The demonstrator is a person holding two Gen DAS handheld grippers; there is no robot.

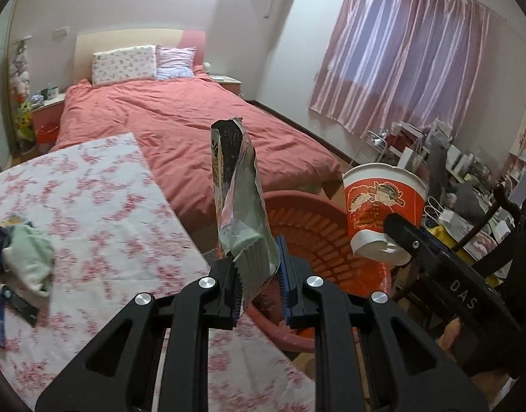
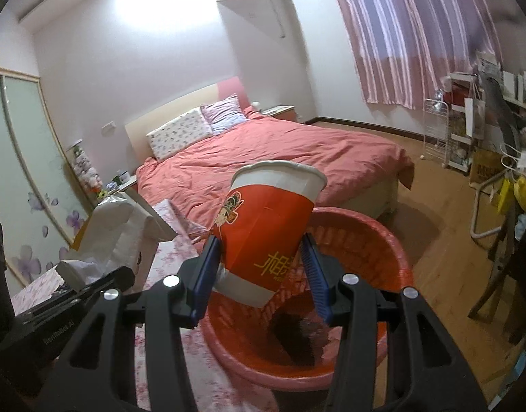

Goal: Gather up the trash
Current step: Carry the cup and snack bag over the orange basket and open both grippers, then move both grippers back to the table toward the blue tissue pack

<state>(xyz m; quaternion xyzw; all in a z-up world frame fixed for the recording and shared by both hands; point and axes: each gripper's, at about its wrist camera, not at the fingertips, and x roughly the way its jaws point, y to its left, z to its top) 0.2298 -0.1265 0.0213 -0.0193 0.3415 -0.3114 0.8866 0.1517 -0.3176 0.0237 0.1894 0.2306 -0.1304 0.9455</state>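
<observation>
Our left hand-held gripper clamped a foil wrapper; our right hand-held gripper held a paper cup, and only its view showed dark trash inside the red basket.

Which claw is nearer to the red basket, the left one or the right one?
Right. The right claw holds the paper cup directly above the red basket. The left claw, gripping the snack wrapper, is at the basket's table-side rim.

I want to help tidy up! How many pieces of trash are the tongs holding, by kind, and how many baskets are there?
Snack wrappers: 1, in the left tongs
Paper cups: 1, in the right tongs
Red baskets: 1
Total: 3
</observation>
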